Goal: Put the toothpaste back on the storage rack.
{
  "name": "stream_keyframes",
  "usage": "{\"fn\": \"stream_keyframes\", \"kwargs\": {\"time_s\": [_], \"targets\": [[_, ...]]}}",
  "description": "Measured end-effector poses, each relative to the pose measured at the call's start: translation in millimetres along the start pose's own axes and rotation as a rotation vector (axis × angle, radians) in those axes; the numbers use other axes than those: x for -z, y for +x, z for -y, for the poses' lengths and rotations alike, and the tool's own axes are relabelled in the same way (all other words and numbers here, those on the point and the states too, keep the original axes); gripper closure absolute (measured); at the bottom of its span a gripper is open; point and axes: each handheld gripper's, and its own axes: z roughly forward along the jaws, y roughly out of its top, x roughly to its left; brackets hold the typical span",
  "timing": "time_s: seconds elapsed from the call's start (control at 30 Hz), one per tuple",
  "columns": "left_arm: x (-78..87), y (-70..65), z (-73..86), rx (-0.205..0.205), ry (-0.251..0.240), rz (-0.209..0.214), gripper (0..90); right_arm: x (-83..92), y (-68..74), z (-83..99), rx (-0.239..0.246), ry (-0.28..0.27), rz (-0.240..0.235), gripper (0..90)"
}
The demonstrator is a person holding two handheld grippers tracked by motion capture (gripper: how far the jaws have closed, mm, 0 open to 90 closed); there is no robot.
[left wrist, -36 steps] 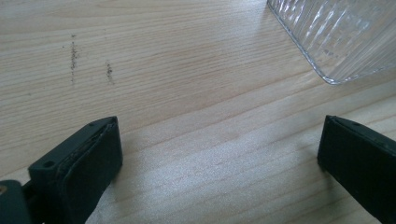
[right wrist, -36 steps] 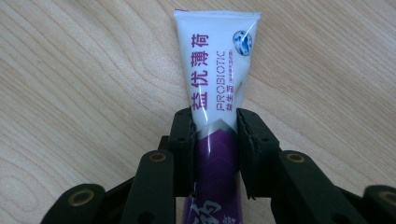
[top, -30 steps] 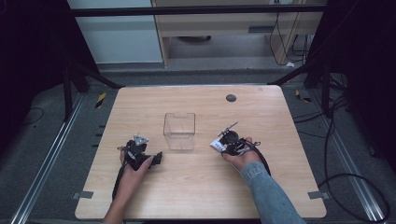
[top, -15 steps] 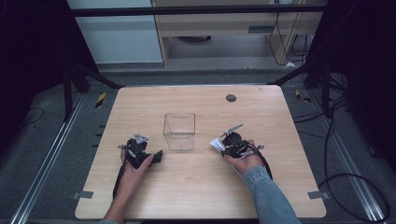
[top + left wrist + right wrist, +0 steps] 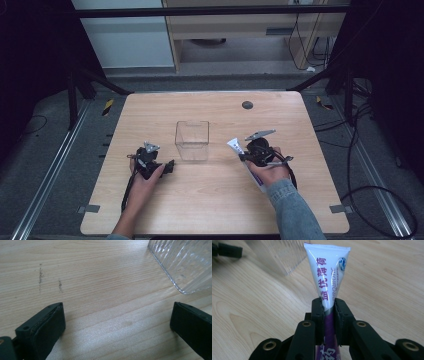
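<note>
Tube (image 5: 329, 272) now lifted, beside clear box's (image 5: 192, 140) edge

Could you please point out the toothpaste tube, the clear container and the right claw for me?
toothpaste tube (image 5: 329, 272): right gripper view, on its white printed body.
clear container (image 5: 192, 141): high view, on its front wall.
right claw (image 5: 328, 315): right gripper view, midway between its tips, shut on the tube.

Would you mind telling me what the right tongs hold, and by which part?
The right tongs grip a white-and-purple tube across its middle, flat crimped end pointing away.
</note>
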Motion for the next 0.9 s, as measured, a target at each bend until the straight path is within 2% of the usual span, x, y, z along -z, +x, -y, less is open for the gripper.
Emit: {"fn": "stream_keyframes", "kwargs": {"time_s": [0.1,0.27,0.5,0.53,0.73,0.8,0.9], "targets": [[0.7,-0.3,0.6,-0.001,0.001,0.001,0.0,8.2,-1.5,-4.4,0.005,-0.033,0.005,79.6],[1.1,-0.3,0.9,-0.004,0.001,0.003,0.0,16.5,-2.0,-8.4,-0.022,-0.063,0.000,79.7],[0.8,-0.2,0.6,-0.004,0.001,0.004,0.0,25.3,0.3,-17.6,-0.014,-0.101,0.011,79.7],[0.2,-0.4,0.3,-0.003,-0.001,0.003,0.0,28.1,0.2,-20.7,-0.016,-0.121,0.009,79.7],[0.0,-0.4,0.0,-0.002,0.000,0.003,0.0,30.2,0.9,-26.4,-0.005,-0.151,0.010,79.7],[0.0,-0.4,0.0,-0.002,0.000,0.003,0.0,31.6,-0.2,-30.7,0.009,-0.189,0.030,79.7],[0.0,-0.5,0.0,-0.002,-0.001,0.003,0.0,33.0,-1.6,-33.7,-0.012,-0.203,0.020,79.7]]}}
